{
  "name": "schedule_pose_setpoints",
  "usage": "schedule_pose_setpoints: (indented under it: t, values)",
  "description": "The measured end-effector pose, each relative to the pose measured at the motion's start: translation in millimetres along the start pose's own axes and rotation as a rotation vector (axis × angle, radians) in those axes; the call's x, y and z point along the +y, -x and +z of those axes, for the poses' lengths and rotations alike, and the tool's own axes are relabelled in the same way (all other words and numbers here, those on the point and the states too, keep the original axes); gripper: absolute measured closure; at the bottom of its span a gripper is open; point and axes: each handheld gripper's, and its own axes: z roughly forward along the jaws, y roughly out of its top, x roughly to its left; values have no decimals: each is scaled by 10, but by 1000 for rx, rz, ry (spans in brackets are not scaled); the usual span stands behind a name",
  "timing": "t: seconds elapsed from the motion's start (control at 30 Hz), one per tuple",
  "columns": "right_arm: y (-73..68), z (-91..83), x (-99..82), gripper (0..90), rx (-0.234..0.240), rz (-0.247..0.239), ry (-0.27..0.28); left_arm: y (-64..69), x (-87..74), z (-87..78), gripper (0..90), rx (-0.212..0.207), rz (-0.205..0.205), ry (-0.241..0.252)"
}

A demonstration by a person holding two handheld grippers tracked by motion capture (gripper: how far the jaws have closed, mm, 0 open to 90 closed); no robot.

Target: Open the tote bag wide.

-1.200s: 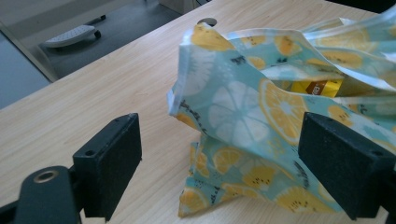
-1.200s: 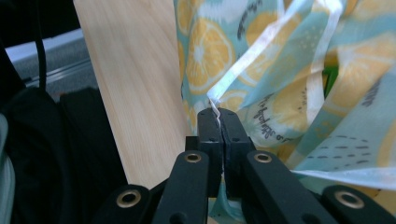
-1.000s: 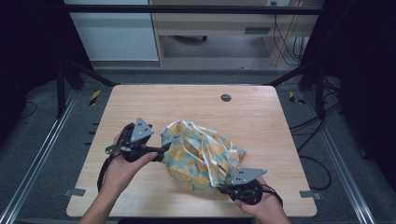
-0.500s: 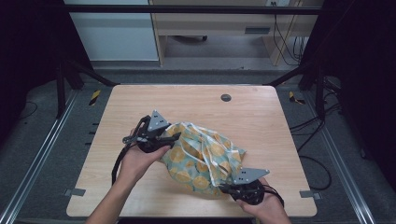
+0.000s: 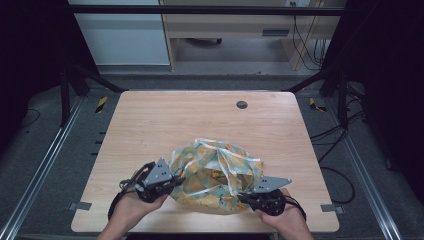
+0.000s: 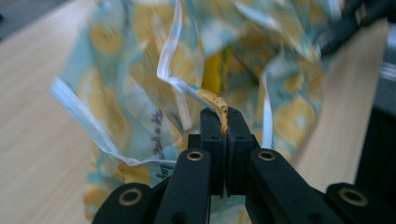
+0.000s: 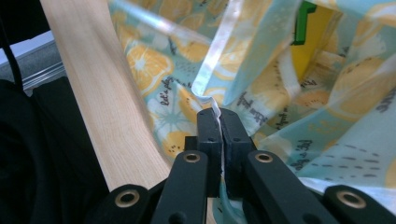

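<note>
Now both grips are thin: left gripper, jaws just closed, and right gripper each pinch the lemon-print bag's rim; pulling apart could slip or tear it.

Lemon-print bag: script "let's", remaining lettering too blurred.

From my seat the bag lies on the bench toward its near edge, a little right of the middle. My left tongs sit at the bag's left rim and my right tongs at its near right rim, with the bag between them. A small round grommet is set into the bench behind the bag, near the far edge
</note>
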Motion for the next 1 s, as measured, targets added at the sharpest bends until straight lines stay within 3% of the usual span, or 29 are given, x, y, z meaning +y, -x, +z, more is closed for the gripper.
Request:
schedule_pose_setpoints:
  t: [0.07,0.17,0.33,0.57,0.8,1.0]
  values:
    - [11,1,4,879,-7,3,-3,38,-135,61,885,-15,17,-44]
    - [16,-8,12,856,-13,4,-6,23,-340,124,885,-21,-21,-62]
    - [34,-59,17,797,-23,11,-4,23,-515,136,883,6,-25,-84]
    - [8,-245,184,568,-58,-14,42,20,-610,109,880,51,-14,-57]
    - [18,-377,373,492,-76,-39,69,-3,-672,52,880,66,-19,-29]
    - [106,-475,595,459,-119,-48,88,-36,-721,24,877,77,-32,-24]
